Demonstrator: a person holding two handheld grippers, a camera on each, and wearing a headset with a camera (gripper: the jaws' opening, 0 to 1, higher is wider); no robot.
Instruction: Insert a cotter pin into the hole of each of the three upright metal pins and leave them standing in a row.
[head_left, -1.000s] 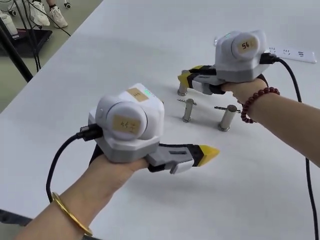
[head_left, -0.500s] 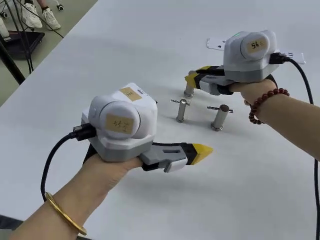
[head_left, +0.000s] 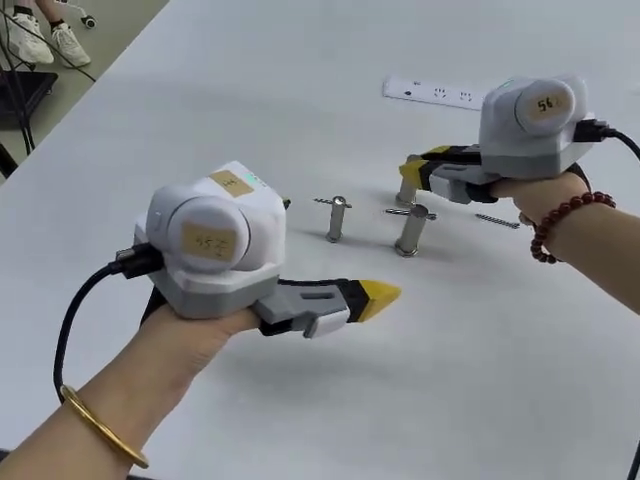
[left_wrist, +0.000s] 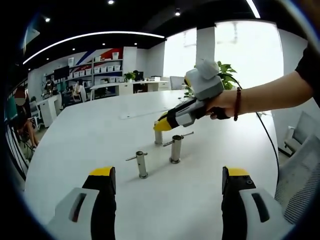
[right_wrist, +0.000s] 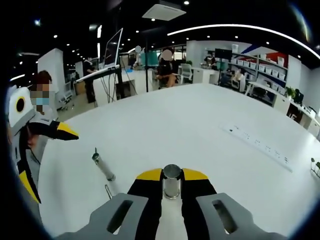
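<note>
Right claw (head_left: 418, 165): jaws clamped on the third pin (head_left: 405, 193), which stands upright at 12 o'clock from the second pin (head_left: 410, 230). In the right gripper view the pin's top sits between the yellow tips. No cross-piece shows through it.

Left claw (head_left: 378, 294): jaws wide apart in the left gripper view, holding and touching nothing. It hovers over the table (head_left: 300, 420) at 6 o'clock from the pins.

First pin (head_left: 337, 219) and second pin: both upright, each with a cotter (head_left: 395, 211) crosswise through its head. Judged status: two of three fitted.

Loose cotter (head_left: 497, 220): flat on the table, at about 3 o'clock from the third pin and 4 o'clock from the right claw, near it. Its long axis runs roughly 9-to-3. From the left claw it lies at about 2 o'clock, well apart, beyond the second pin.

Coming move, as a judgement: the right claw is nearer but occupied steadying the pin. The free left claw is the likely picker. It would have to pass the fitted pins without knocking them, then pinch the thin cotter across its axis
</note>
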